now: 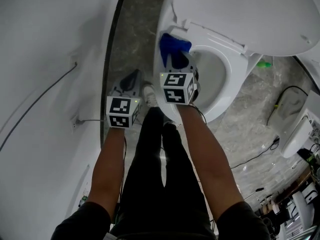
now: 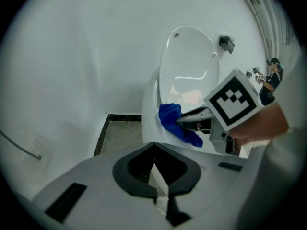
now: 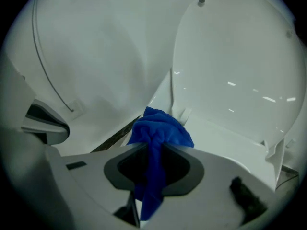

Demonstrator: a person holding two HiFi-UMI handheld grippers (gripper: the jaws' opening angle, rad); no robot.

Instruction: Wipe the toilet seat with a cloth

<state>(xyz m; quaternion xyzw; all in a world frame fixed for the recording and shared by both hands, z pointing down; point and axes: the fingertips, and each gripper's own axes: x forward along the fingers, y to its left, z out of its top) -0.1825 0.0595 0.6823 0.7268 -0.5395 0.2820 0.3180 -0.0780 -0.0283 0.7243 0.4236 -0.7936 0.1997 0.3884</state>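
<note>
Two claws. Right claw (image 1: 177,63) pinches crumpled blue fabric cloth (image 1: 172,46), bunched just beyond its tips at white plastic toilet seat's (image 1: 234,76) left rim, upper centre. Left claw (image 2: 154,150) pressed together, empty, lower left.

Washroom, white toilet (image 1: 250,14), marbled floor (image 1: 250,116)

In the head view the toilet (image 1: 222,101) fills the upper right, its lid (image 1: 250,14) raised behind the bowl. The cloth (image 1: 174,46) is at the rim's upper left, between the jaws of the right tool (image 1: 177,64), just above frame centre. The left tool (image 1: 131,81) sits to its left, over the strip of floor (image 1: 130,29) between the toilet and the wall (image 1: 45,59) at left. The person's legs (image 1: 160,159) run down the lower centre; a second toilet (image 1: 295,129) stands at the right edge
</note>
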